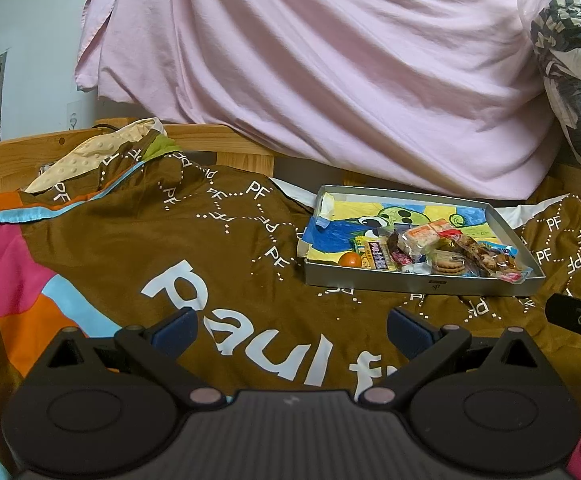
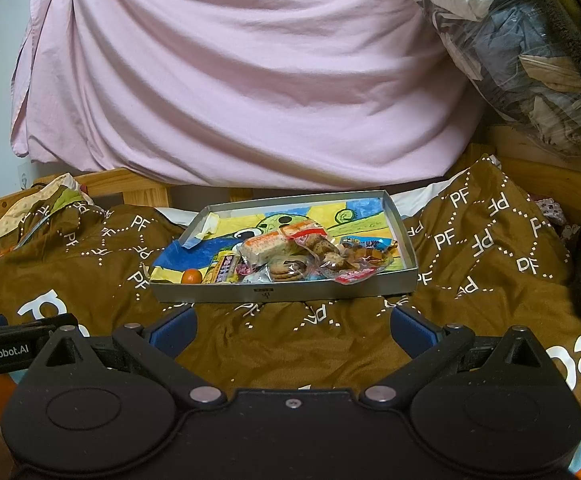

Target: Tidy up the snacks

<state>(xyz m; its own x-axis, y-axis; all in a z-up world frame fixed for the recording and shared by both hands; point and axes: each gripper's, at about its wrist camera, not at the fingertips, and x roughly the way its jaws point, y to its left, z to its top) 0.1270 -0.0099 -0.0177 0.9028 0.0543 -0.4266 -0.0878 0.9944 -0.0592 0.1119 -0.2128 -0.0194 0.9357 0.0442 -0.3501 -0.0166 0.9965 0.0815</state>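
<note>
A shallow grey box [image 2: 282,293] [image 1: 418,282] with a cartoon drawing on its floor lies on the brown bedspread. Snacks are piled at its near side: a small orange [image 2: 191,277] [image 1: 349,259], a wrapped wafer pack [image 2: 268,247] [image 1: 426,236], round biscuits in clear wrap [image 2: 284,273] [image 1: 446,266], a bag of mixed cookies [image 2: 342,258] [image 1: 486,258] and a yellow candy pack [image 2: 222,270] [image 1: 376,258]. My right gripper [image 2: 292,326] hovers open just in front of the box. My left gripper [image 1: 292,326] is open too, over the bedspread left of the box. Neither holds anything.
A pink sheet [image 2: 230,72] hangs behind the box over a wooden bed frame [image 1: 218,142]. A clear bag of clothes [image 2: 510,48] sits at the back right. Crumpled bedding [image 1: 102,160] lies at the far left. The other gripper's body [image 2: 10,344] shows at the left edge.
</note>
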